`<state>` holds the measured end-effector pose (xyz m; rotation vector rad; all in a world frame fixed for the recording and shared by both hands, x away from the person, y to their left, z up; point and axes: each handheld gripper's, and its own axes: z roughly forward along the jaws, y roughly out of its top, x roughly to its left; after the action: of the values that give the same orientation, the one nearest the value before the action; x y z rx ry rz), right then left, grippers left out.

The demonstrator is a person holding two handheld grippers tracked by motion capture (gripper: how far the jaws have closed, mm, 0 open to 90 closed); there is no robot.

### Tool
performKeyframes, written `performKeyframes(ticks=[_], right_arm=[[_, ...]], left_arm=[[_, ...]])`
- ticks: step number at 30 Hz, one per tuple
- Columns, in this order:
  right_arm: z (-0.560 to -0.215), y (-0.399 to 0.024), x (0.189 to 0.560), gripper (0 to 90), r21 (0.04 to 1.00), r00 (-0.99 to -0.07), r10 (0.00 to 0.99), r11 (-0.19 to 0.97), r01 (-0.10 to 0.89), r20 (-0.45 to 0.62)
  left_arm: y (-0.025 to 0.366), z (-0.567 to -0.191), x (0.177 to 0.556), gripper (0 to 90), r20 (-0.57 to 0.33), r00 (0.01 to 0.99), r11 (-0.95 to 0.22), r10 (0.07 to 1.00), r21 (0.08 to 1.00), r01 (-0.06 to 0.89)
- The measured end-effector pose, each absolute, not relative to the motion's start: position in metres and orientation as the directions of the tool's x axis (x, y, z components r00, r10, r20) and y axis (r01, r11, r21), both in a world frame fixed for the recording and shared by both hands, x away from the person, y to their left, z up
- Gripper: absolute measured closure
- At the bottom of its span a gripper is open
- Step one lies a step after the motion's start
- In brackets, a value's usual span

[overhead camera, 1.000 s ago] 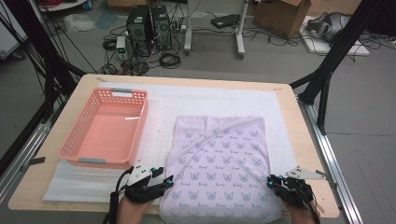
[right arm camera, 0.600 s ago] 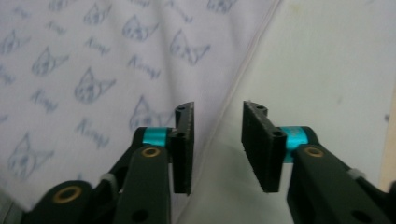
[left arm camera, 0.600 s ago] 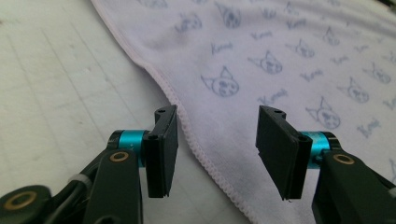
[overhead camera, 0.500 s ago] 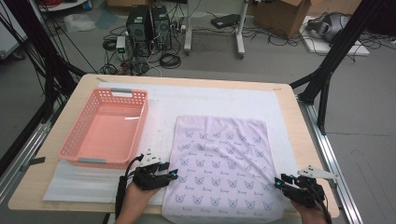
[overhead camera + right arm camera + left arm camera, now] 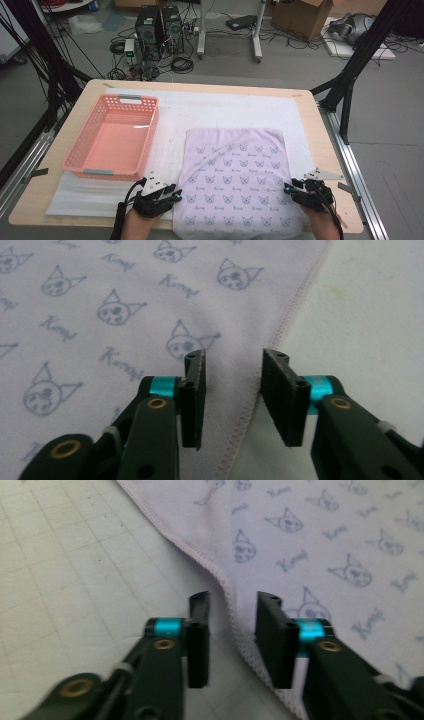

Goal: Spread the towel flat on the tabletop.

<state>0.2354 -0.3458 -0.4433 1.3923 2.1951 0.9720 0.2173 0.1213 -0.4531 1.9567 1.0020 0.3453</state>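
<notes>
A lilac cloth (image 5: 235, 185) printed with small blue cat faces lies flat on the white mat, reaching the table's near edge. My left gripper (image 5: 176, 194) sits low at its left hem near the front. In the left gripper view the stitched hem of the cloth (image 5: 320, 535) runs between the jaws of the left gripper (image 5: 231, 611). They have just been closing, and a gap still shows at each pad. My right gripper (image 5: 289, 190) is at the right hem. Its jaws (image 5: 234, 367) have just been opening and straddle the cloth's (image 5: 125, 300) edge without pressing it.
An empty pink plastic basket (image 5: 112, 172) stands on the left of the white gridded mat (image 5: 225, 107). The wooden table's (image 5: 330, 145) right edge is close to my right hand. Black frame legs, computers and cables are on the floor beyond.
The left gripper edged in toward the cloth's left hem. The right gripper slid outward, then came back in over the right hem. The cloth lies where it was.
</notes>
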Motion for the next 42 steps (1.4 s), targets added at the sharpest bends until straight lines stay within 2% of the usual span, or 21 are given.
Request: performKeyframes(ticks=[1,2,3,8,11,13,15,17,28,32,34,37,38,42], right_arm=[[-0.443,-0.346,0.235,62.5,0.715,-0.447,0.893,0.276,0.642,0.056],[-0.443,-0.347,0.234,77.3,0.712,-0.434,0.9,0.274,0.647,0.047],[-0.441,-0.349,0.234,86.0,0.702,-0.444,0.894,0.276,0.657,0.064],[-0.436,-0.357,0.225,87.7,0.669,-0.434,0.899,0.292,0.684,0.05],[-0.435,-0.368,0.215,87.7,0.665,-0.432,0.901,0.299,0.685,0.04],[-0.435,-0.373,0.211,86.1,0.669,-0.426,0.904,0.295,0.682,0.036],[-0.435,-0.375,0.211,68.4,0.68,-0.416,0.908,0.273,0.68,0.052],[-0.432,-0.377,0.21,61.8,0.725,-0.402,0.913,0.229,0.649,0.072],[-0.432,-0.378,0.233,56.7,0.767,-0.409,0.908,0.198,0.61,0.091],[-0.429,-0.375,0.253,55.1,0.777,-0.431,0.899,0.215,0.592,0.079],[-0.427,-0.372,0.273,50.7,0.775,-0.433,0.897,0.213,0.595,0.086],[-0.426,-0.369,0.287,50.6,0.775,-0.435,0.895,0.208,0.597,0.095],[-0.425,-0.367,0.304,50.6,0.769,-0.435,0.896,0.219,0.601,0.085],[-0.426,-0.365,0.329,50.5,0.752,-0.427,0.902,0.239,0.615,0.062]], left_arm=[[0.122,-0.453,0.218,64.1,-0.151,0.634,-0.263,0.759,0.819,0.51],[0.122,-0.452,0.22,55.1,-0.152,0.635,-0.252,0.757,0.829,0.499],[0.122,-0.451,0.222,52.1,-0.155,0.635,-0.24,0.757,0.838,0.491],[0.12,-0.442,0.242,45.5,-0.173,0.635,-0.182,0.753,0.872,0.454],[0.117,-0.442,0.252,45.6,-0.185,0.632,-0.156,0.753,0.882,0.444],[0.115,-0.442,0.262,45.5,-0.193,0.634,-0.156,0.749,0.878,0.452],[0.113,-0.44,0.275,44.8,-0.214,0.626,-0.141,0.75,0.873,0.467],[0.11,-0.437,0.289,43.5,-0.225,0.624,-0.14,0.749,0.866,0.481],[0.094,-0.44,0.35,44.3,-0.223,0.587,-0.154,0.779,0.838,0.523],[0.092,-0.442,0.369,43.3,-0.224,0.563,-0.148,0.796,0.829,0.54],[0.092,-0.443,0.379,43.5,-0.233,0.537,-0.122,0.811,0.829,0.545],[0.091,-0.444,0.39,44.9,-0.232,0.522,-0.108,0.821,0.834,0.541],[0.09,-0.446,0.394,45.2,-0.238,0.516,-0.111,0.823,0.822,0.558],[0.08,-0.448,0.404,45.6,-0.208,0.531,-0.151,0.822,0.818,0.554]])
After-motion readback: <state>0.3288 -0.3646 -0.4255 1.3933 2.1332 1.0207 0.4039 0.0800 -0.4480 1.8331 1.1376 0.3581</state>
